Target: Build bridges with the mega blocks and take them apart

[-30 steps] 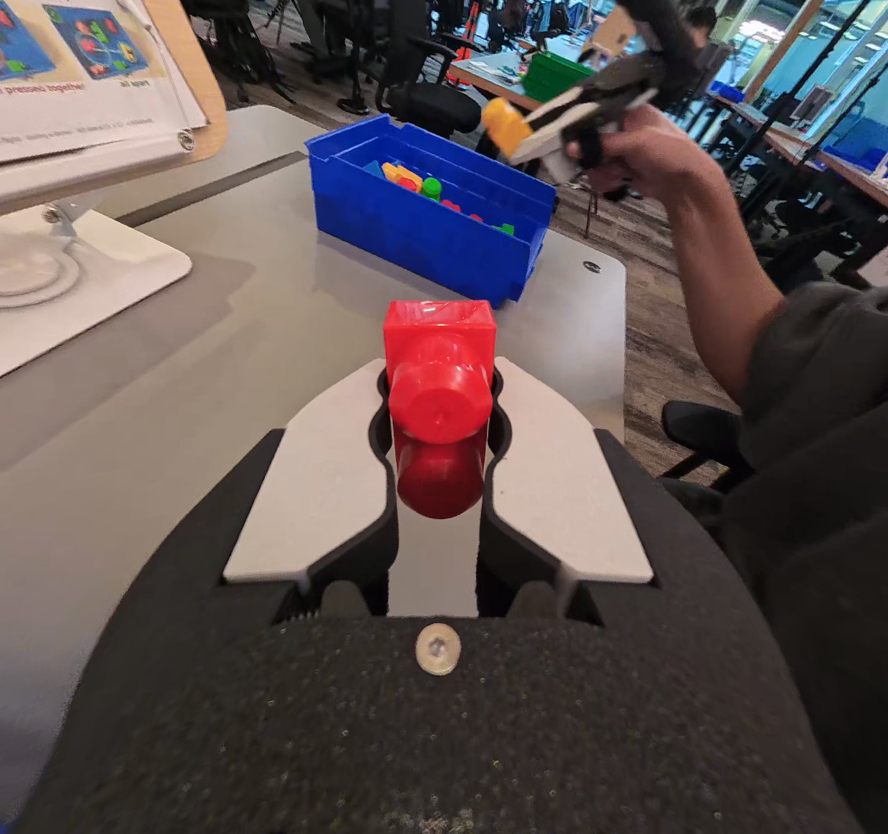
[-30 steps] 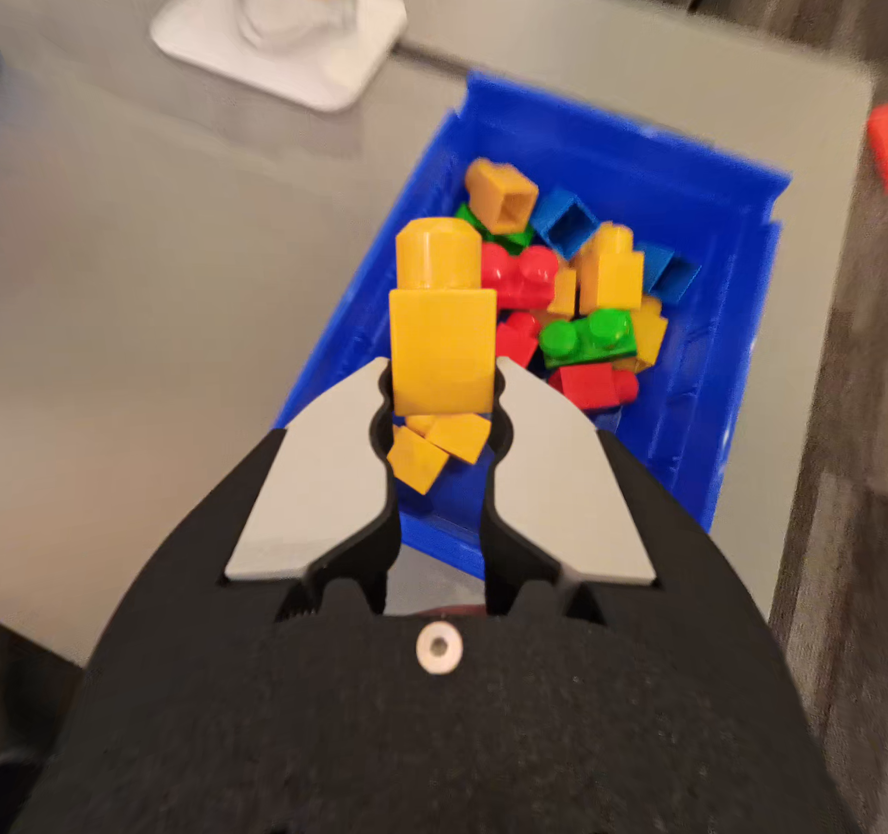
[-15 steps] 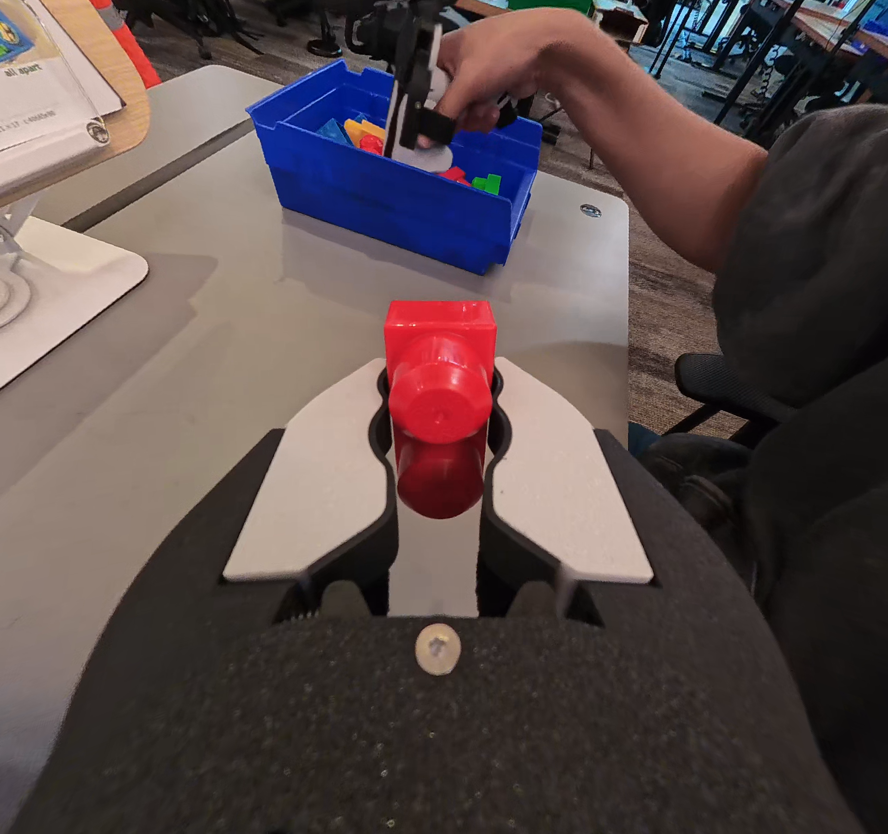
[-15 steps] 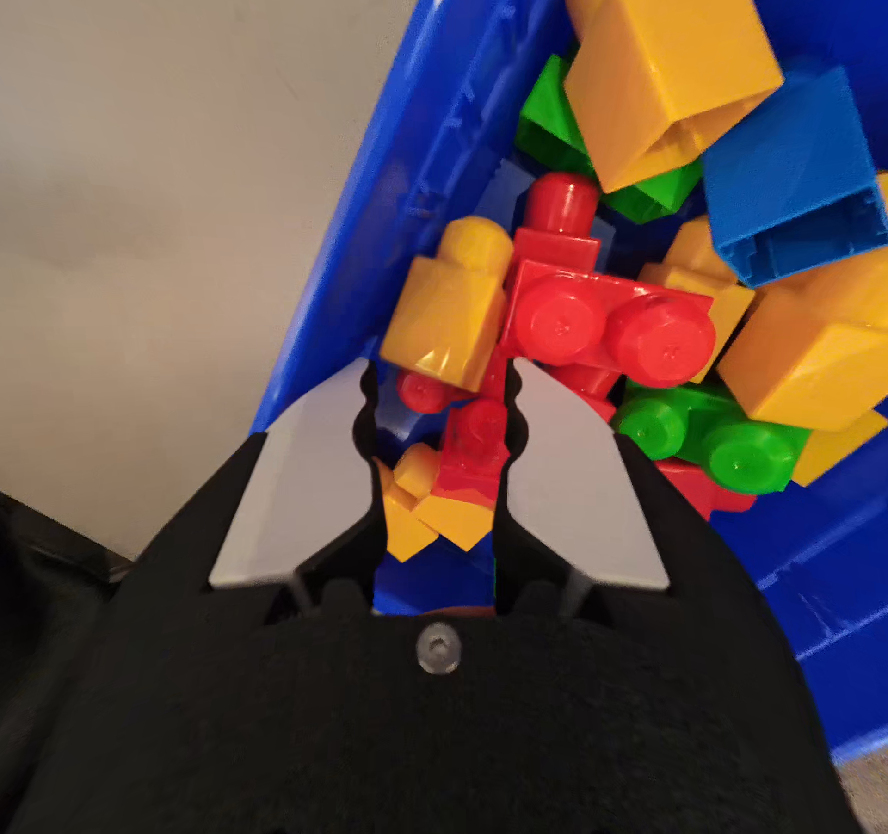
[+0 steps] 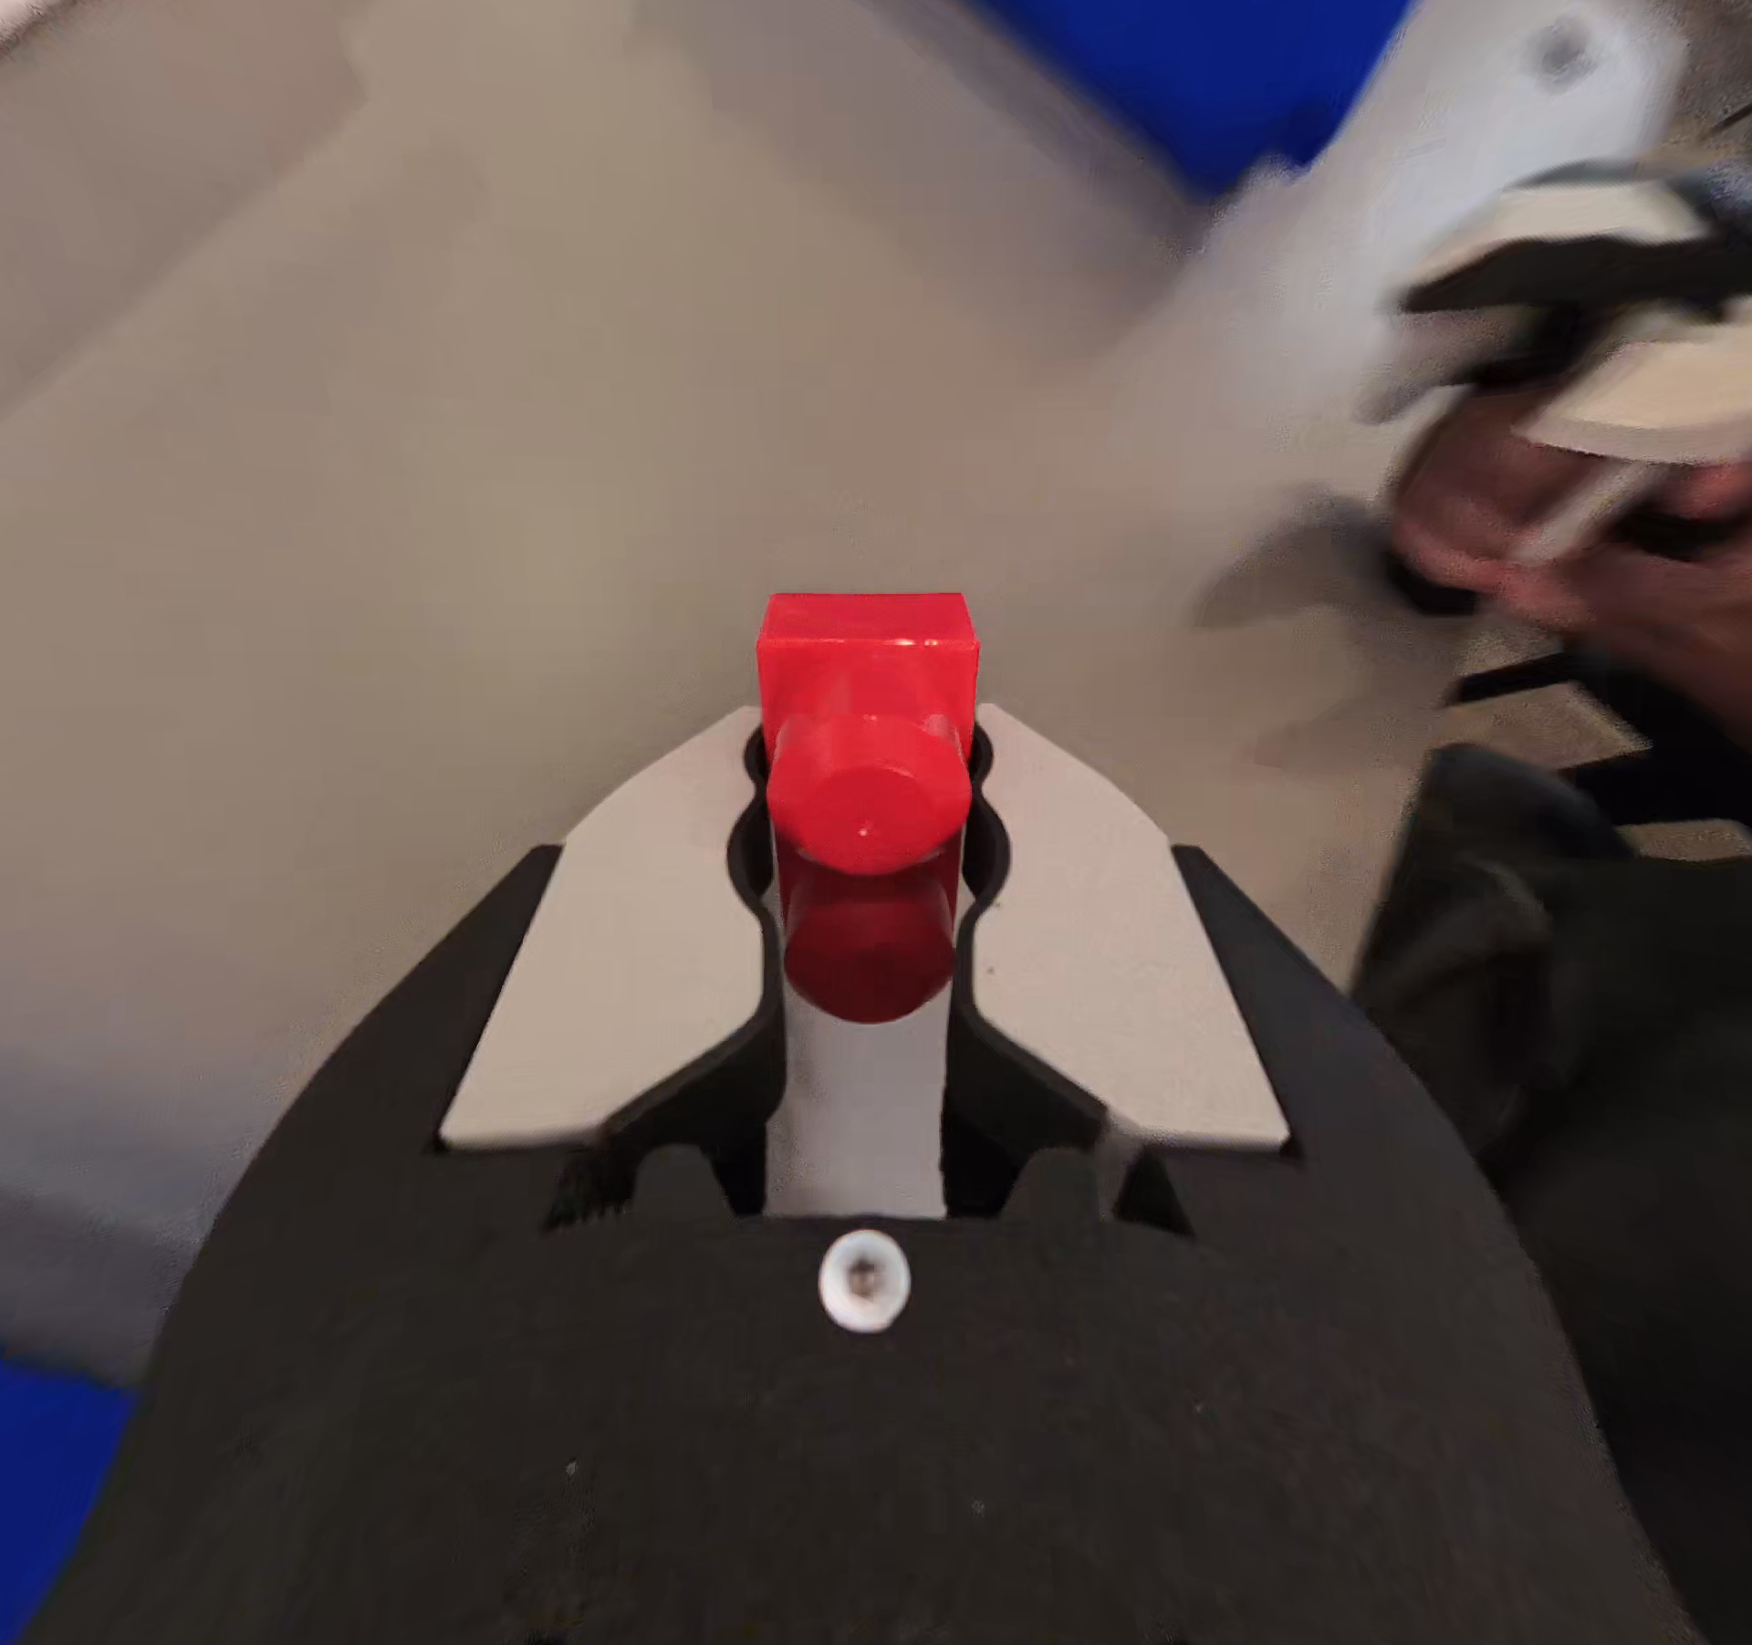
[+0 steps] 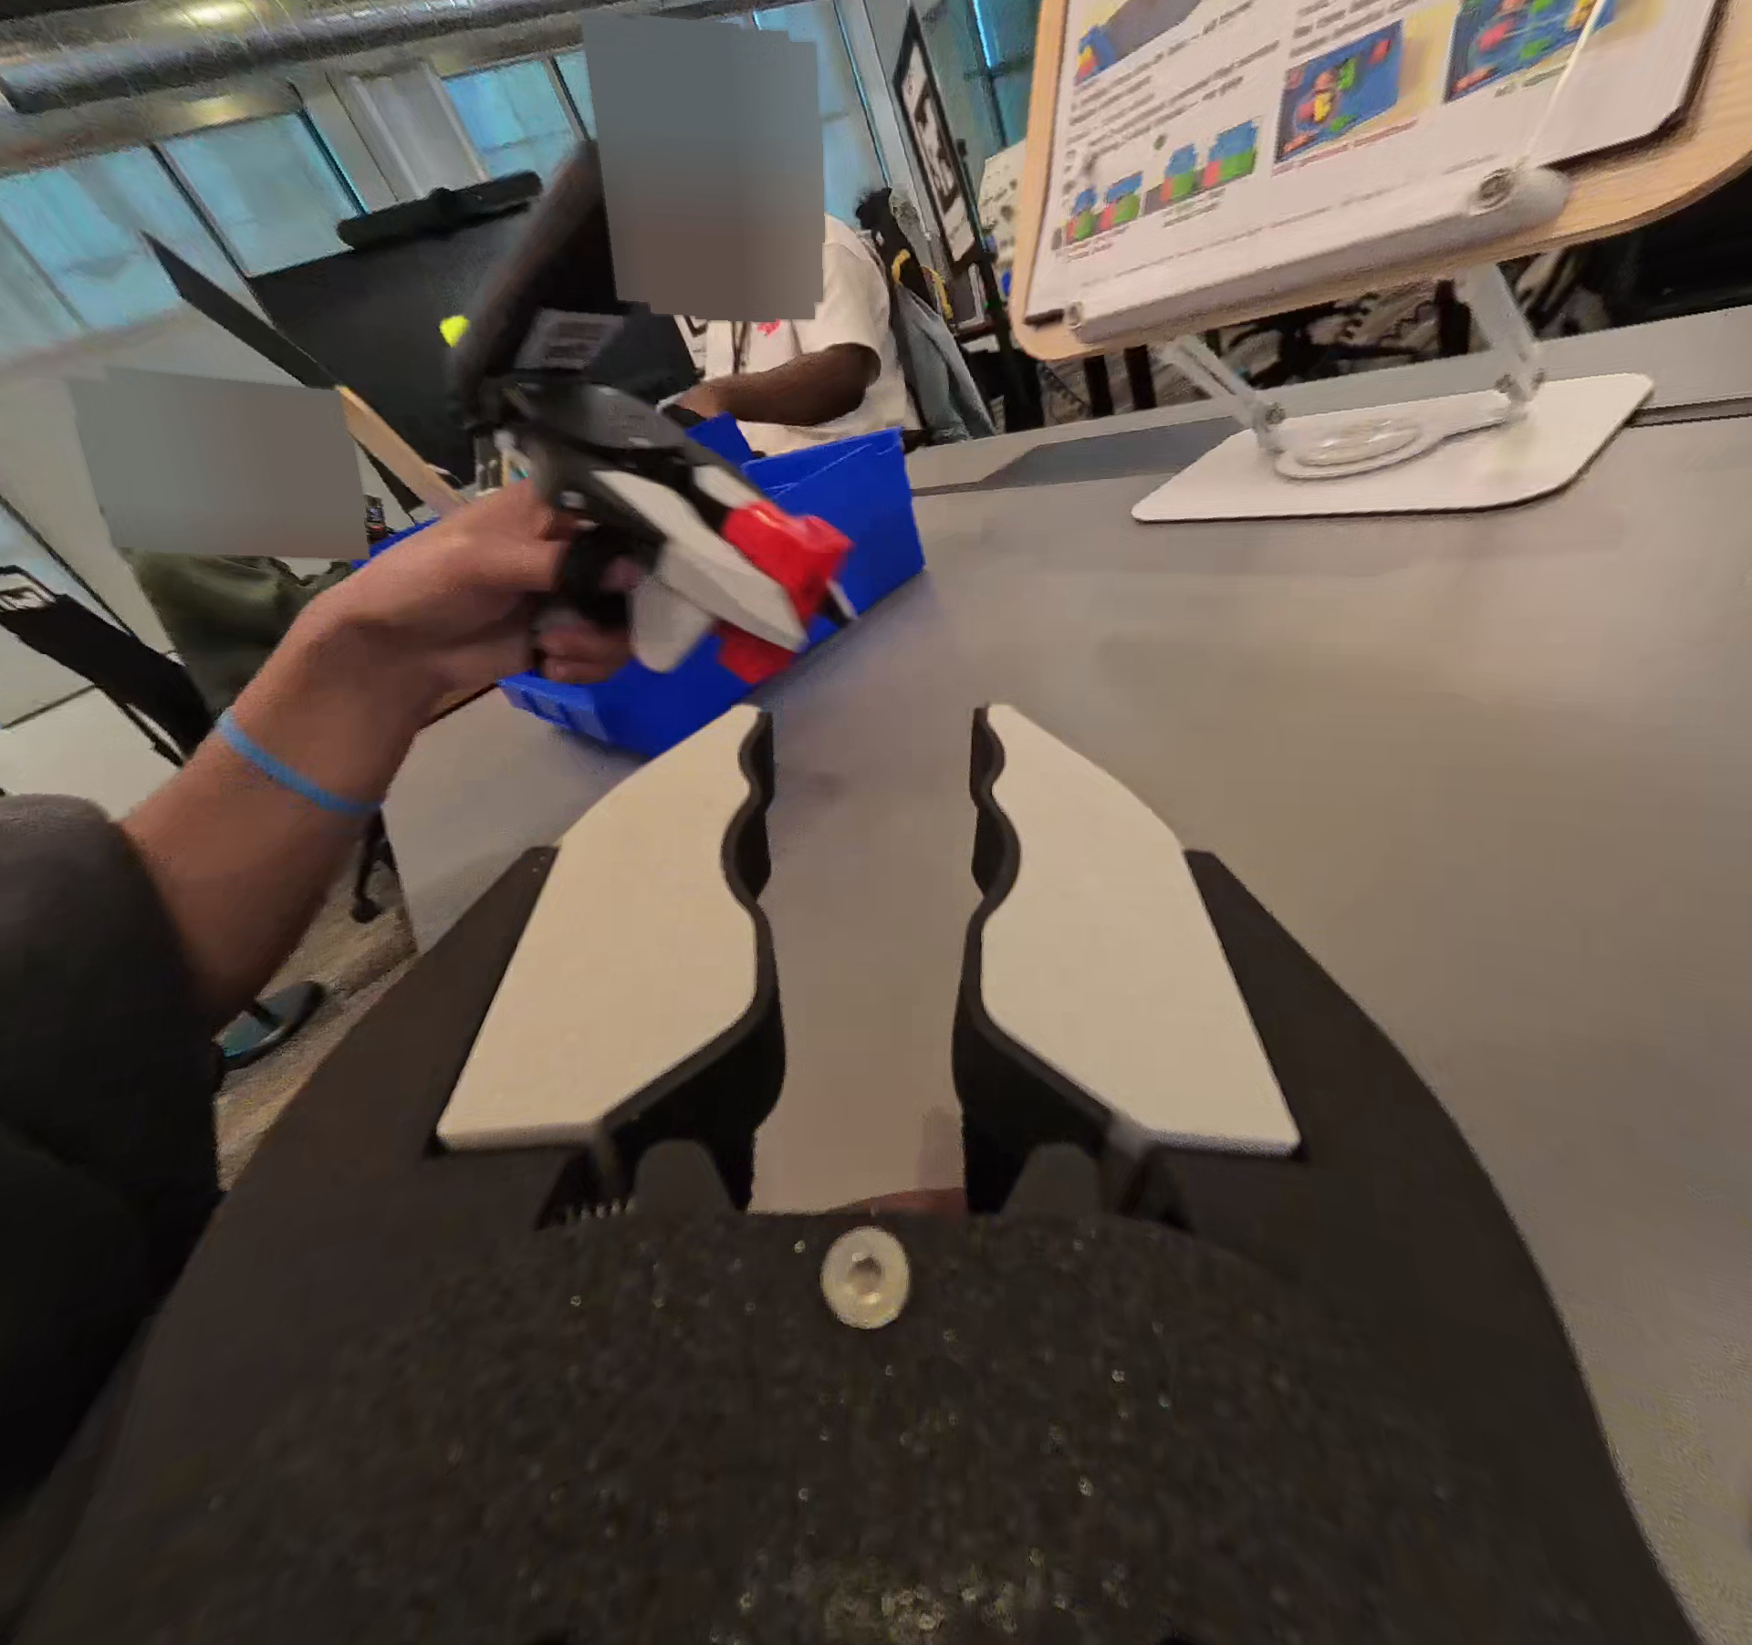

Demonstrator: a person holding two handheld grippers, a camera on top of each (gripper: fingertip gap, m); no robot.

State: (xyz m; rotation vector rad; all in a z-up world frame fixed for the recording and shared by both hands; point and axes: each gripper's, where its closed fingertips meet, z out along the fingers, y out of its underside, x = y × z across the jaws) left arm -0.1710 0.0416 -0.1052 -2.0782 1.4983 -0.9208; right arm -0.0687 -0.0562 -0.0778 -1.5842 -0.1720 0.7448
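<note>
Left wrist view: the left gripper (image 5: 867, 727) is pinching a red block (image 5: 865, 775) between its fingers, above the grey table (image 5: 474, 462), with a blurred blue bin (image 5: 1185, 16) beyond.
Right wrist view: the right gripper (image 6: 867, 727) is hanging over the table with jaws apart, gripping nothing; a hand (image 6: 455, 585) is holding the other gripper and its red block beside the bin.

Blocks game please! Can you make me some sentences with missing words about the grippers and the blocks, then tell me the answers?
1. The left gripper is shut on a block whose colour is ____.
2. The right gripper holds ____ between its fingers.
3. The bin behind the left gripper in the right wrist view is coloured ____.
4. The page of pictures rests on a ____ with a white base.

Missing words: red; nothing; blue; stand
</note>
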